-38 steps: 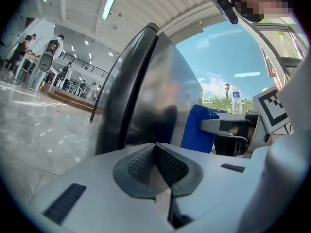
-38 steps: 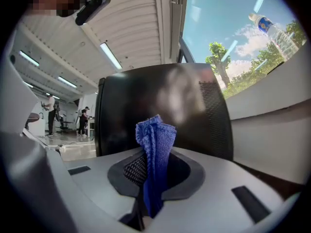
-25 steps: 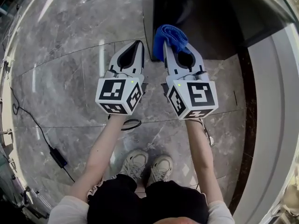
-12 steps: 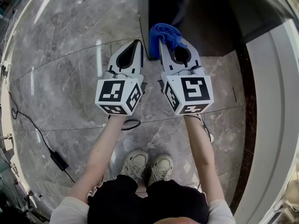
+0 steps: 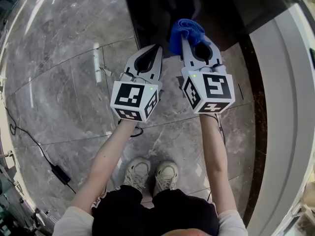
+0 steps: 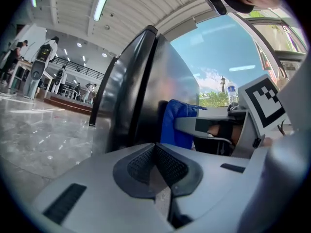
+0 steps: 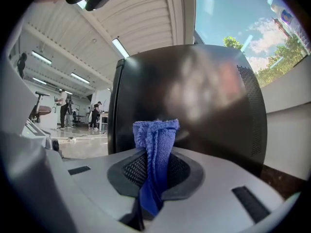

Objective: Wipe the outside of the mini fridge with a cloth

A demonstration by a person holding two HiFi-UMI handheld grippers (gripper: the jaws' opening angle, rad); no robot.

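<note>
My right tongs [image 7: 154,174] pinch the blue woven cloth [image 7: 156,135] tight, close to the shiny black mini fridge [image 7: 204,91]. My left tongs [image 6: 155,163] are closed on nothing.

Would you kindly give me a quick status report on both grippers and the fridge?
Right gripper shut on blue cloth, close to mini fridge, contact unclear. Left gripper shut, empty. Nothing in the way.

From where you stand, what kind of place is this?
Probably a large public hall or lobby, not a home: polished grey marble floor, large windows onto sky and trees, people at distant tables.
</note>
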